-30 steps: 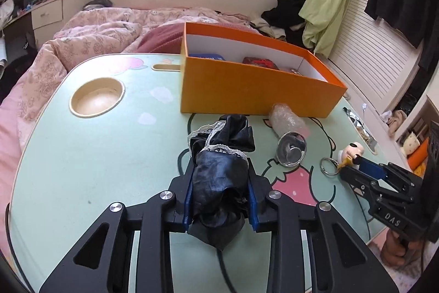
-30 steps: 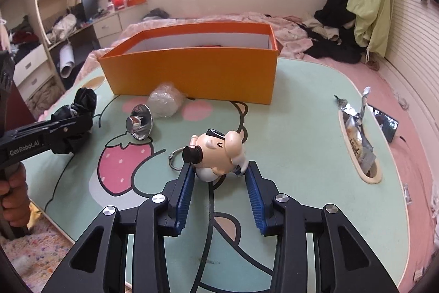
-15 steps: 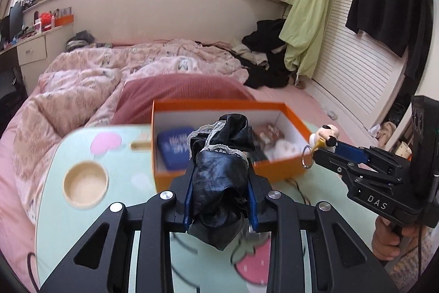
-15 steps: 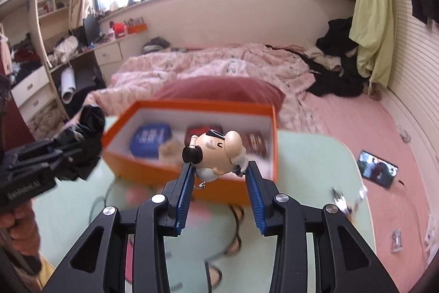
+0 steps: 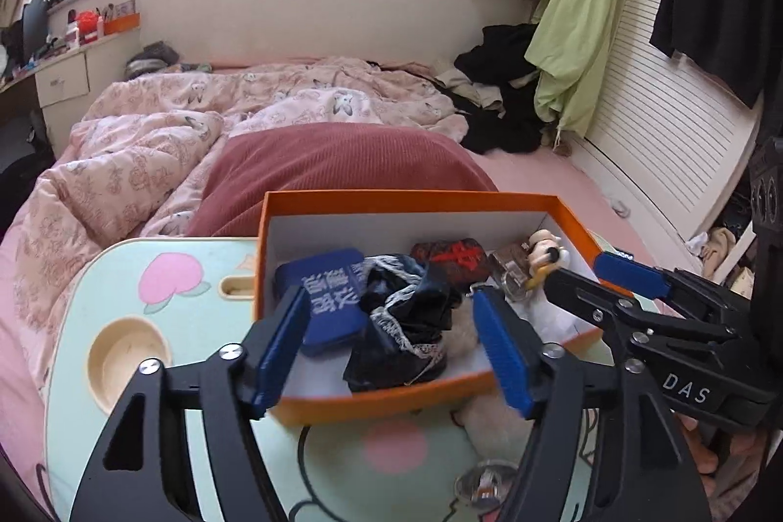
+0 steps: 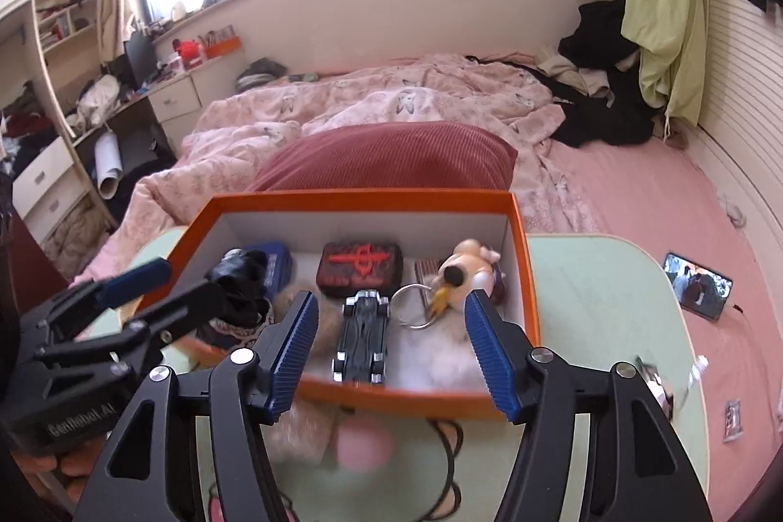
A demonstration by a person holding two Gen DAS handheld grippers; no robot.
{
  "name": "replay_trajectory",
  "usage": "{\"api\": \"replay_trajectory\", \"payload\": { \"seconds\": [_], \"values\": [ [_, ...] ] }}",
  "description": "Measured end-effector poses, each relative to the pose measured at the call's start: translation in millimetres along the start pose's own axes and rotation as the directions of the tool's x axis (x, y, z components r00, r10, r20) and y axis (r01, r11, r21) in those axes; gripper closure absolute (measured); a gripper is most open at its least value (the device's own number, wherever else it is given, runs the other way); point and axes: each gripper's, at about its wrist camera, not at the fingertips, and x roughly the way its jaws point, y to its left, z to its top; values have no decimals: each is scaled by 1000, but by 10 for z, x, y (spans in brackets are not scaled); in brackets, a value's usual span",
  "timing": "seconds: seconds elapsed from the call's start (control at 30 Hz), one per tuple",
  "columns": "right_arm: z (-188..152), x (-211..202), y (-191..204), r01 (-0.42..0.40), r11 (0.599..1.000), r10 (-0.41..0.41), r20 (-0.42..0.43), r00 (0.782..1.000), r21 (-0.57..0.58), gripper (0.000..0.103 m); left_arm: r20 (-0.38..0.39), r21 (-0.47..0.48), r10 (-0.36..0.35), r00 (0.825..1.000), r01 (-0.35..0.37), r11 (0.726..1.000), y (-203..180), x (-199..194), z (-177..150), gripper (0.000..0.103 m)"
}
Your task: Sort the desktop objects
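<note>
Left claw [image 5: 391, 341]: jaws opening, nothing pinched; black lace cloth [image 5: 403, 321] lies beyond fingertips in orange box [image 5: 372, 404], dropped for sorting. Right claw [image 6: 389, 346]: opening, empty; pig keychain [image 6: 465, 272] ahead, inside box.

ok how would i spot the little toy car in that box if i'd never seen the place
Find the orange box on the pale green table in front of the red pillow. Inside, near its front wall and about midway across, lies the toy car, just below a dark tin with red markings. It is the only glossy black, long, narrow thing with tiny wheels.
</note>
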Motion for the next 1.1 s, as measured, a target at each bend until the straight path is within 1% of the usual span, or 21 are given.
{"api": "replay_trajectory", "payload": {
  "seconds": [0.07, 0.1, 0.13, 0.17, 0.27, 0.33, 0.43, 0.53, 0.57, 0.6, 0.63, 0.67, 0.9, 1.1],
  "values": [
    [-141, -132, 6, -14, 1000, 14, 19, 1000, 1, 38, 7, -1, -10, 1000, 10, 1000, 2, -109, -73, 30],
    [-201, -198, 19, -5, 1000, 5, 34, 999, -10, 34, 7, -6, -19, 1000, 19, 1000, 8, -176, -131, 30],
    [-285, -271, 31, 10, 1000, -9, 38, 999, -24, 25, 2, -12, -25, 1000, 25, 1000, 10, -234, -193, 30],
    [-363, -326, 37, 16, 999, -15, 34, 999, -30, 19, -10, -16, -29, 1000, 29, 999, 8, -268, -247, 30],
    [-579, -437, 27, 0, 1000, 0, 1, 1000, -28, 19, -71, -12, -23, 997, 22, 1000, -13, -347, -470, 29],
    [-717, -461, 35, 15, 999, -17, -28, 999, -42, 19, -89, -9, -16, 996, 16, 1000, -31, -400, -633, 29],
    [-897, -388, 43, 63, 995, -70, -92, 993, -75, 19, -125, 10, 37, 991, -36, 999, -52, -414, -851, 29],
    [-1034, -245, -8, 77, 994, -88, -169, 982, -71, 18, -170, 38, 91, 981, -86, 996, -32, -370, -1012, 29],
    [-1055, -210, -32, 87, 994, -98, -174, 980, -67, 7, -185, 51, 102, 977, -94, 994, -26, -341, -1062, 28],
    [-1067, -175, -52, 97, 993, -106, -182, 978, -61, 0, -183, 86, 122, 975, -108, 990, -45, -321, -1106, 18],
    [-1082, -150, -63, 107, 992, -117, -180, 977, -61, 0, -176, 122, 138, 975, -117, 986, -71, -308, -1145, 2],
    [-1093, -142, -67, 110, 992, -119, -177, 977, -61, 0, -177, 134, 132, 975, -109, 985, -80, -301, -1168, 0],
    [-1158, -141, -63, 91, 993, -102, -159, 982, -72, 0, -176, 133, 122, 977, -99, 986, -56, -294, -1170, 0],
    [-1115, -158, -80, 89, 993, -100, -158, 982, -72, 0, -173, 135, 120, 978, -98, 986, -72, -297, -1170, 0]
  ]
}}
